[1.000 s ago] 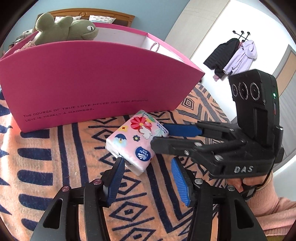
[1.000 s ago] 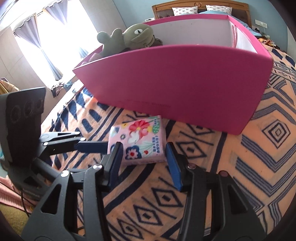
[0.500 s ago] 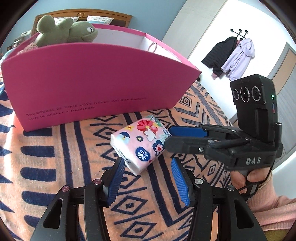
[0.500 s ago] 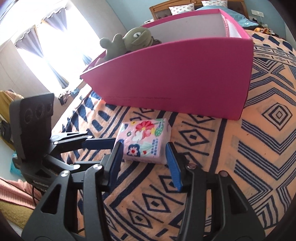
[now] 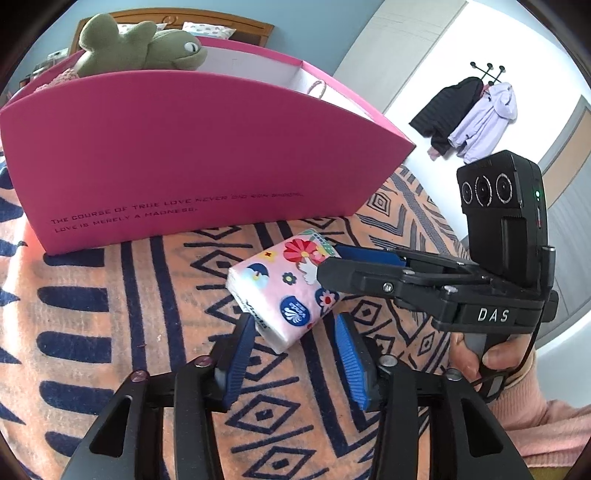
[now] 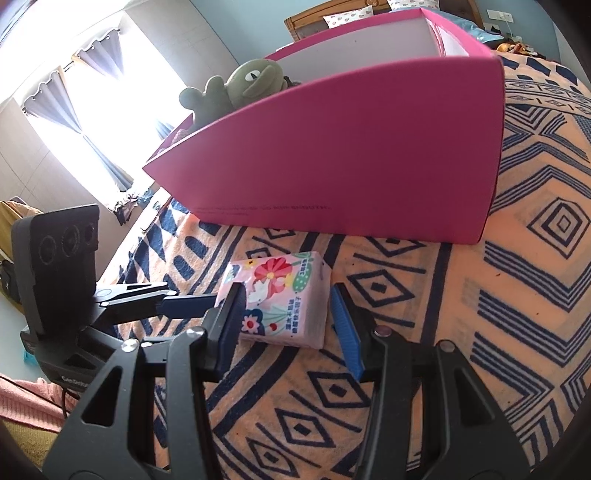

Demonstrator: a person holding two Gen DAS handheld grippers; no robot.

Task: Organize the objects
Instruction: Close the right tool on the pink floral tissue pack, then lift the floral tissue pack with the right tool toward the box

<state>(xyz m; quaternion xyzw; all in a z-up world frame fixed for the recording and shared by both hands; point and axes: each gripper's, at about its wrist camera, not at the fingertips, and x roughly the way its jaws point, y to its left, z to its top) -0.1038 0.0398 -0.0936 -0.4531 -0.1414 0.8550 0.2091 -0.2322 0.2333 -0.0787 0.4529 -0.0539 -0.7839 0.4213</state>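
Left hand-held gripper (image 5: 295, 352): fingers apart, straddling near corner of tissue pack (image 5: 282, 291). Pack lies flat on patterned bed cover (image 5: 110, 295) before pink box (image 5: 184, 155), long axis diagonal. Right hand-held gripper (image 6: 286, 325): spread, flanking pack.

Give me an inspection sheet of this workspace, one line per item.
Surface: orange blanket with navy geometric pattern.
Job's things: floral tissue pack lying on the blanket in front of the pink box; green plush toy sticks out of the box.
Clutter: nothing seen.
Grippers: left gripper open, the pack's near corner between its fingers; right gripper open, its fingers either side of the pack; whether either touches the pack cannot be told.
Cables: black cable at the right gripper's handle.
Surroundings: jackets on a wall hook, curtained window, wooden headboard.
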